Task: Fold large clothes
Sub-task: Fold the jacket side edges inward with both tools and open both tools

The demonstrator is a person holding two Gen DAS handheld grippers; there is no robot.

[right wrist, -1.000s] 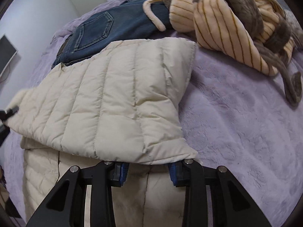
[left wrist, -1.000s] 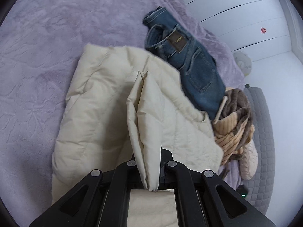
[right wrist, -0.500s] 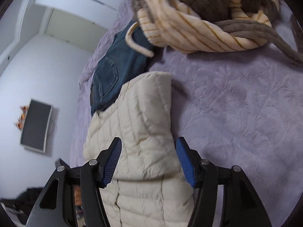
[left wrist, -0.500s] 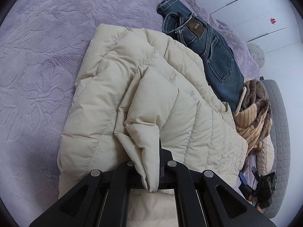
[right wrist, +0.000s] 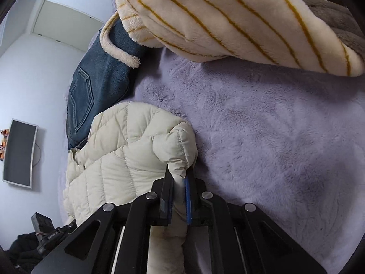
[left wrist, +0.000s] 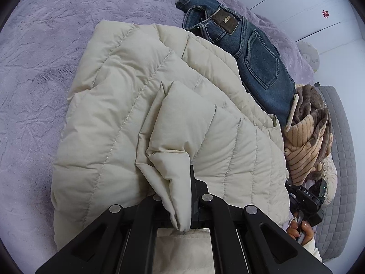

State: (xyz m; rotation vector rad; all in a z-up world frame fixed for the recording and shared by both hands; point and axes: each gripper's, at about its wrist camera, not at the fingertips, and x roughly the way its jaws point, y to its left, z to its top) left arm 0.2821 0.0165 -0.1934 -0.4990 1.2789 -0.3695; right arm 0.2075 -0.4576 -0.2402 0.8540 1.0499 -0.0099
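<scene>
A cream quilted puffer jacket (left wrist: 127, 105) lies folded over itself on the lilac bedspread (left wrist: 45, 45). My left gripper (left wrist: 180, 179) is shut on a thick fold of it, and the fabric bulges out over one finger. In the right wrist view the jacket's (right wrist: 118, 155) stitched corner sits between the blue pads of my right gripper (right wrist: 179, 173), whose jaws are closing and pinch it. The right tool's body (left wrist: 305, 196) and the hand holding it show at the left view's right edge.
Blue jeans (left wrist: 257, 57) lie beside the jacket's far edge. A striped cream and brown fleece garment (right wrist: 228, 22) is heaped past them. A grey padded bed edge (left wrist: 342, 159) lies on the right. White wardrobe doors stand behind. A monitor (right wrist: 19, 153) hangs on the wall.
My right gripper let go of the wide jacket edge, swung sideways with jaws spread, and now pinches the jacket's corner. The left gripper sank a little with its fold, which has slumped onto the jacket.
</scene>
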